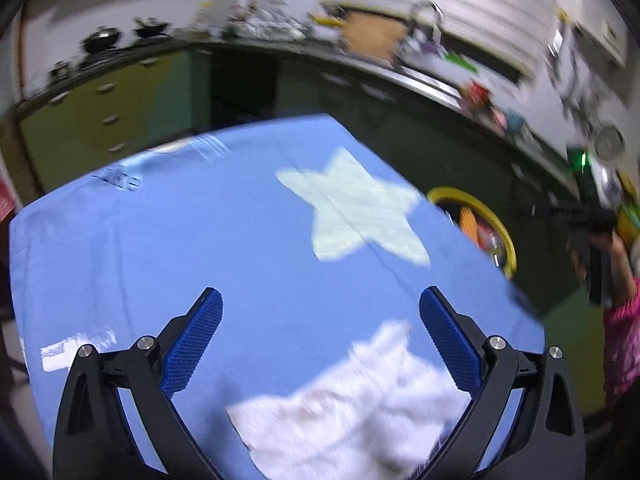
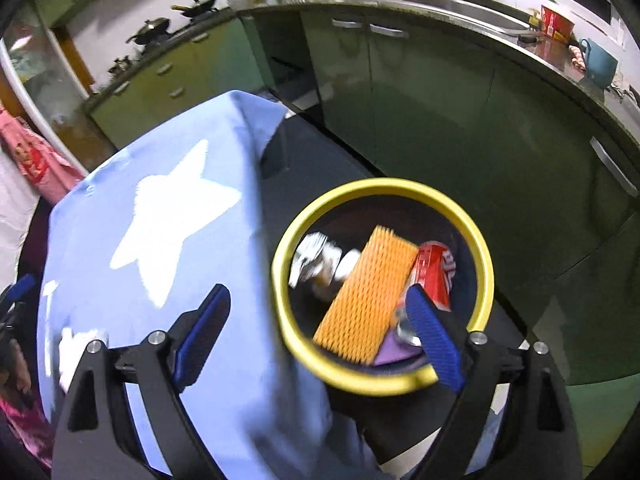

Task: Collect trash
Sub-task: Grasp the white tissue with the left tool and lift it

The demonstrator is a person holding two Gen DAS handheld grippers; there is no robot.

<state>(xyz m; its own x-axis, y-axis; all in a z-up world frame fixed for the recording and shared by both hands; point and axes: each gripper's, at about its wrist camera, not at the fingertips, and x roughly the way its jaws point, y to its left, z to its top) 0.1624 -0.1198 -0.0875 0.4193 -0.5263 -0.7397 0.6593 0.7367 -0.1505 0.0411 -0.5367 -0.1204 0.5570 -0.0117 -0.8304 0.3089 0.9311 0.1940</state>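
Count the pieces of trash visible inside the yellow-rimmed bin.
4 at least: orange foam net in the middle, red soda can on its right, crumpled silver wrapper on its left, purple scrap underneath. More may be hidden below.

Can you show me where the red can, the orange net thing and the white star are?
red can (image 2: 436, 276), right wrist view, on its red side inside the bin.
orange net (image 2: 370, 296), right wrist view, middle of its mesh.
white star (image 1: 352, 212), left wrist view, centre of the star on the blue cloth.

Between your left gripper's (image 1: 320, 300) spread jaws lay a crumpled tissue (image 1: 352, 408) on the tablecloth (image 1: 160, 248), the star patch (image 1: 356, 208) ahead. Your right gripper (image 2: 320, 304) hung over the bin (image 2: 486, 264), a foam sleeve (image 2: 368, 296) inside, a can (image 2: 436, 276) right of it.
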